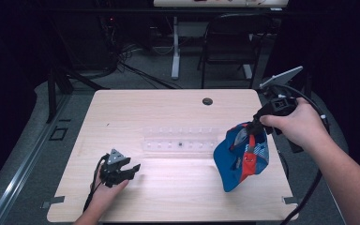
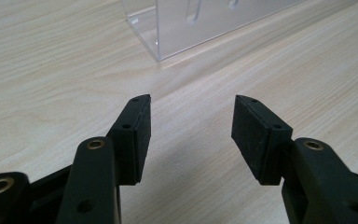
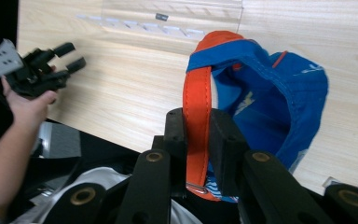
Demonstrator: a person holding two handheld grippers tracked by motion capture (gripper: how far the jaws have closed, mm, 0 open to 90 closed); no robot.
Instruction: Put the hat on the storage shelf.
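Between the right gripper's (image 3: 199, 140) clamped jaws hangs the cap's orange strap (image 3: 196, 107) — left gripper (image 2: 191, 126) wide.

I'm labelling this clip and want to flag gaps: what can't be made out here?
- Cap: its printed design is too small in the high view.
- Clear rack: cut off by the left gripper view's top edge.
- Orange strap: its lower end is hidden behind the right gripper.

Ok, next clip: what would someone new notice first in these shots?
The bright blue cap with an orange strap stands out, hanging over the table's right side from the right gripper, whose jaws pinch that strap. Next comes the left gripper, open with nothing between its jaws, low at the wooden table's front left. A clear plastic rack lies across the middle.
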